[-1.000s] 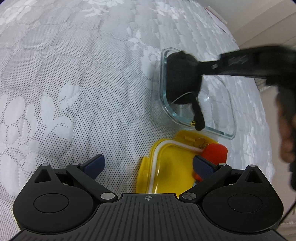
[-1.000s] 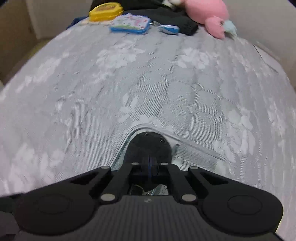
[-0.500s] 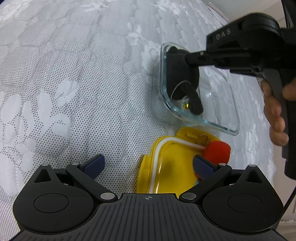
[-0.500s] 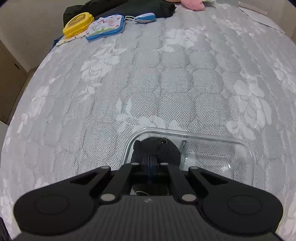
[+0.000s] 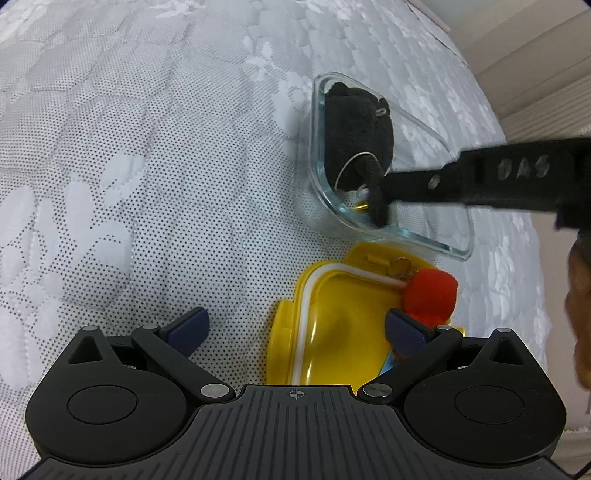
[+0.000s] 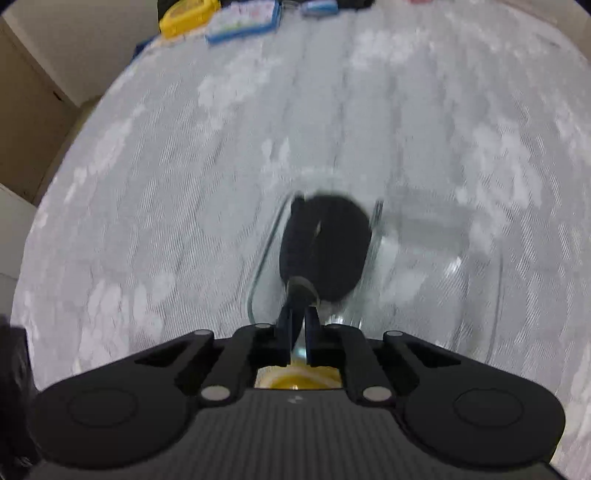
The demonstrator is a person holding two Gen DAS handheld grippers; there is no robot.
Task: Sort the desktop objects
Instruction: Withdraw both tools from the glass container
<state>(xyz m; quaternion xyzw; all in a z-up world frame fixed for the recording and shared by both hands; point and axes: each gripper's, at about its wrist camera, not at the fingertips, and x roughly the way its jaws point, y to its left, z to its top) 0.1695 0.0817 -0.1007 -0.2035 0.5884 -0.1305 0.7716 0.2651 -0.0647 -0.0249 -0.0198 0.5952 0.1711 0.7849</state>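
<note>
The left gripper (image 5: 295, 328) hangs over the quilted white mattress cover (image 5: 147, 166) with its blue-tipped fingers (image 5: 188, 325) spread wide and nothing between them; the open yellow box (image 5: 332, 332) lies partly between the fingertips and mostly toward the right one, and a red pom-pom (image 5: 430, 293) rests on the box's far edge just beyond that right fingertip; ahead of the fingers and a little to the right sits the clear glass container (image 5: 458, 251), with the black plush toy (image 5: 356, 129) lying inside its left end. The right gripper (image 6: 300, 325) reaches over that same glass container (image 6: 258, 280), its fingers drawn nearly together, a thin gap showing between them; the black plush toy (image 6: 328, 243) lies just ahead of the fingertips, and its dark strap end (image 6: 301, 288) meets the tips, though motion blur hides whether the fingers actually pinch it; far beyond the fingers, at the mattress's far edge, lie a yellow case (image 6: 188, 13) and a blue-edged pouch (image 6: 243, 18).
</note>
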